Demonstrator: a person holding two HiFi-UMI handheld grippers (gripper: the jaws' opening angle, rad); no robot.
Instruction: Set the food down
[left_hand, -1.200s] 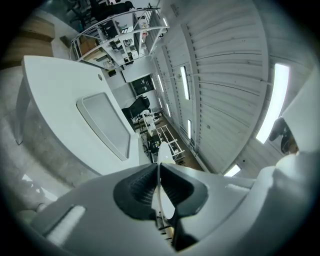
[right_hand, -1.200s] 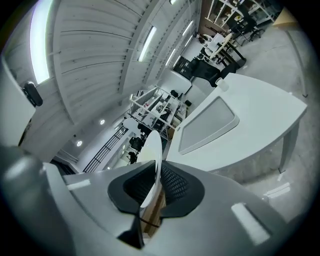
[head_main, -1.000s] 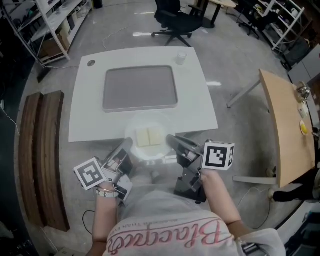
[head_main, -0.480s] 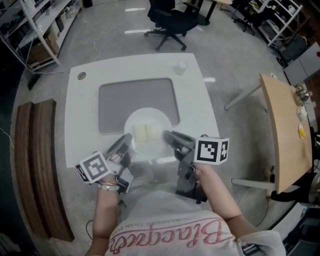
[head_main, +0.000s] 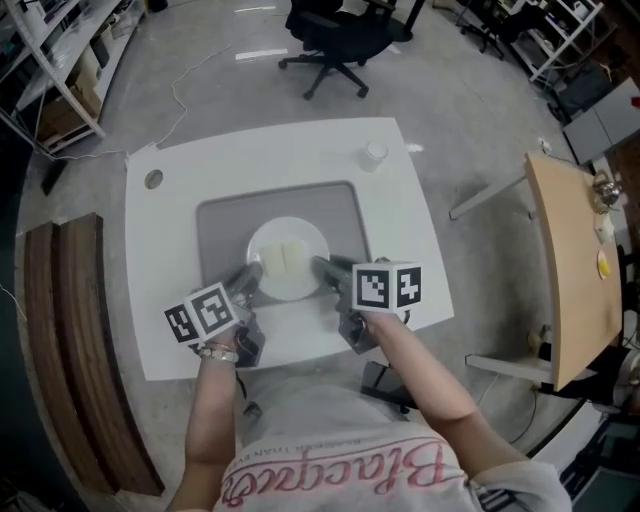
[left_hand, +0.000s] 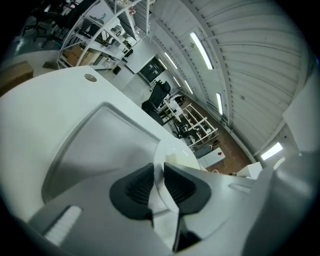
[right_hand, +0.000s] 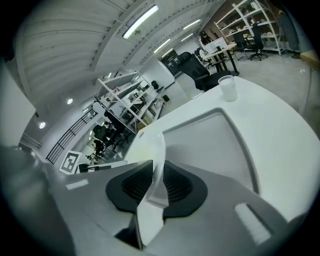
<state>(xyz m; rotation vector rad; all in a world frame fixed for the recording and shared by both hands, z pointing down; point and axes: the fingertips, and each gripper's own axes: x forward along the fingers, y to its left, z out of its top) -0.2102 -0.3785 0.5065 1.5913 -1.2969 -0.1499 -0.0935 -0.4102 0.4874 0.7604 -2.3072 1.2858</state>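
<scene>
A white plate (head_main: 262, 240) with two pale slices of food (head_main: 284, 258) lies on the grey mat (head_main: 220, 225) of the white table (head_main: 200, 170). My left gripper (head_main: 250, 277) straddles its near-left rim and my right gripper (head_main: 322, 267) its near-right rim. Both sets of jaws are opening. In the left gripper view the plate (left_hand: 175, 152) edge runs between the pads of the left gripper (left_hand: 159, 182) with a gap beside it. In the right gripper view the plate (right_hand: 152, 150) edge stands loosely between the pads of the right gripper (right_hand: 157, 185).
A clear plastic cup (head_main: 374, 153) stands at the table's far right corner, and a round cable hole (head_main: 153, 179) is at the far left. A black office chair (head_main: 335, 30) is beyond the table. Wooden benches (head_main: 60, 330) lie left, a wooden table (head_main: 570, 260) right.
Both grippers carried the plate forward from the table's near edge onto the grey mat. The jaws have widened around the rim.
</scene>
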